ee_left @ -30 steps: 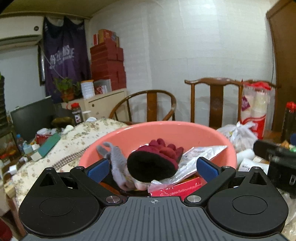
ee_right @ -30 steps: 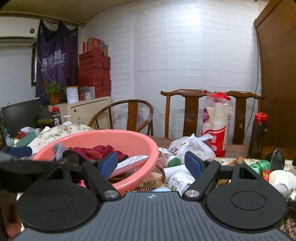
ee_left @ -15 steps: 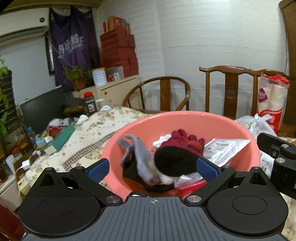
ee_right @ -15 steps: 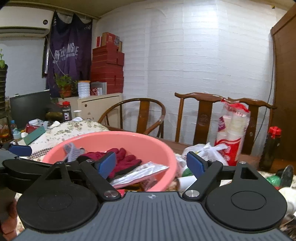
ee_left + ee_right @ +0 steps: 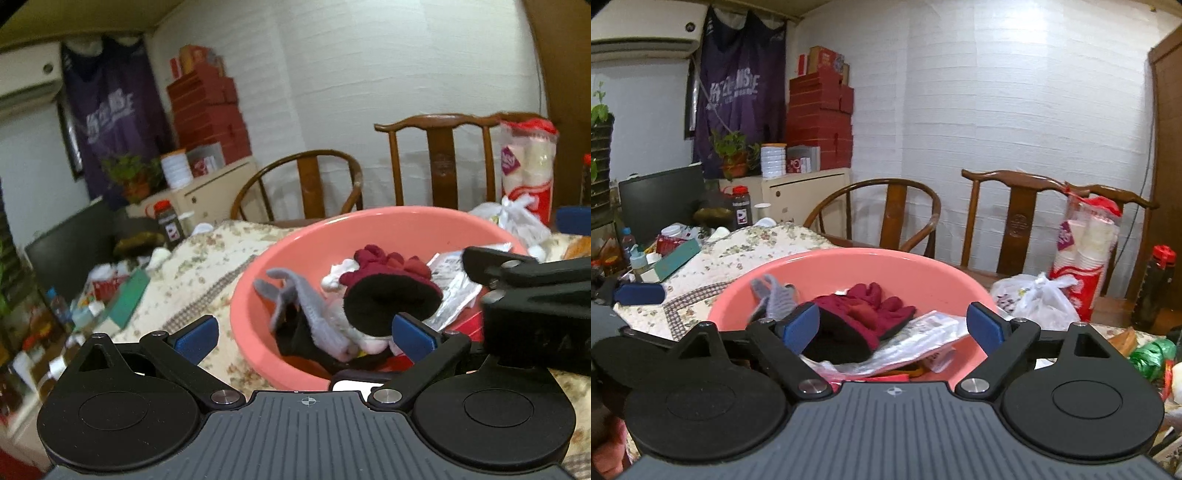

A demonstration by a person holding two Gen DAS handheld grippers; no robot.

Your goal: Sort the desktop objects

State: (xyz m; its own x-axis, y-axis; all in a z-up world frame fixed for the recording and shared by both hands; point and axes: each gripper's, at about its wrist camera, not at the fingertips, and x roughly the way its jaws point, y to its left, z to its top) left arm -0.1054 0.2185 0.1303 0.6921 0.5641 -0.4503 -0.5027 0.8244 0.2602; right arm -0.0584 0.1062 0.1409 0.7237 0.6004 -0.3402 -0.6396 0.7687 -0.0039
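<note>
A pink basin (image 5: 388, 225) (image 5: 871, 264) stands on the floral tablecloth. In it lie a dark red glove (image 5: 391, 280) (image 5: 864, 314), a grey glove (image 5: 295, 299) (image 5: 774, 295) and a clear plastic packet (image 5: 916, 341) (image 5: 452, 291). My left gripper (image 5: 303, 334) is open and empty at the basin's near left rim. My right gripper (image 5: 894, 326) is open and empty, just above the basin's near edge, with the red glove between its fingers' line of sight. The right gripper's black body also shows at the right of the left wrist view (image 5: 535, 295).
A white plastic bag (image 5: 1038, 302), a sleeve of paper cups (image 5: 1086, 251) and a dark bottle (image 5: 1156, 280) stand right of the basin. A green box (image 5: 677, 254) and small bottles lie at the table's left. Two wooden chairs (image 5: 886, 218) stand behind.
Both grippers have shifted left and risen slightly, so the basin sits further right in both views. The right gripper now reaches over the basin's right side. Both stay open.
</note>
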